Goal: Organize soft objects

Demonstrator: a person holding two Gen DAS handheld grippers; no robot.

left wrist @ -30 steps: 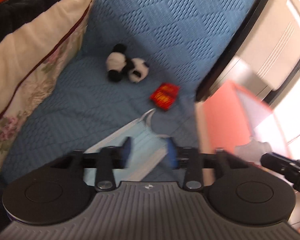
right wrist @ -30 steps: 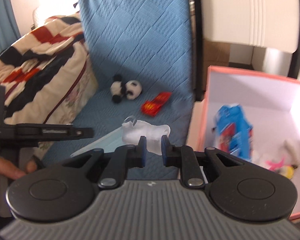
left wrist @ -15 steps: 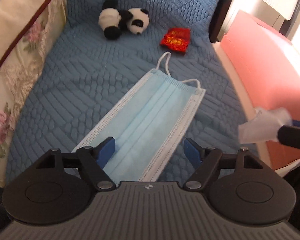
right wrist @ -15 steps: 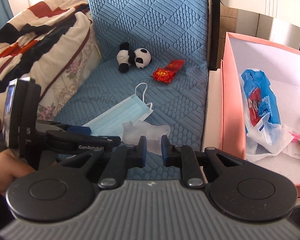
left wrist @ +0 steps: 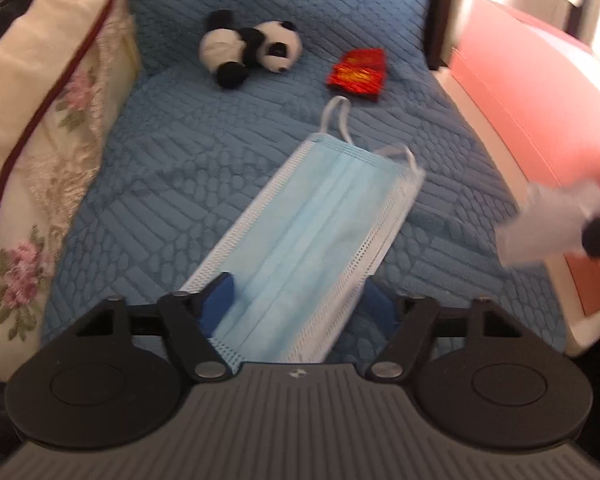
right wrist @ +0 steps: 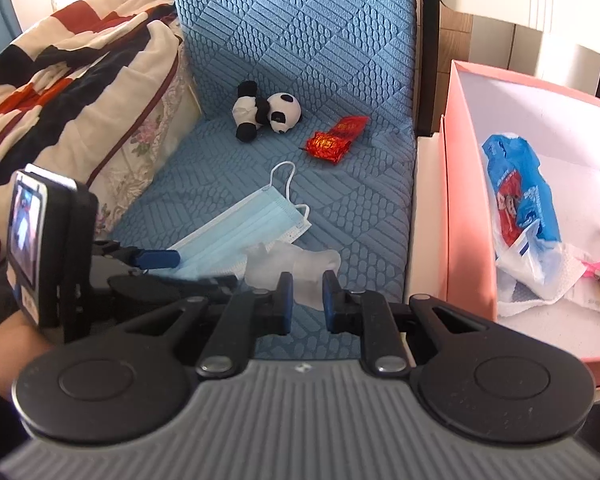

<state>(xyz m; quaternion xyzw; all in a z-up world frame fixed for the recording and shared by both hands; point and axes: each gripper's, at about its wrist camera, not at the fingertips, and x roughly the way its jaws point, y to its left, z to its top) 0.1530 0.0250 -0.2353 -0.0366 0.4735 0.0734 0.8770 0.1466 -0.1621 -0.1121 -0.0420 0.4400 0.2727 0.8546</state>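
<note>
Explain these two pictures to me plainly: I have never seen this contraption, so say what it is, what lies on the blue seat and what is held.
A person holds two hand-held claws; each picture comes from a camera on one of them. The left claw is open, straddling a blue face mask on the blue cushion. The right claw is shut on a crumpled white tissue. Farther back lie a panda toy and a red packet. To the right stands a pink box holding a blue bag.
</note>
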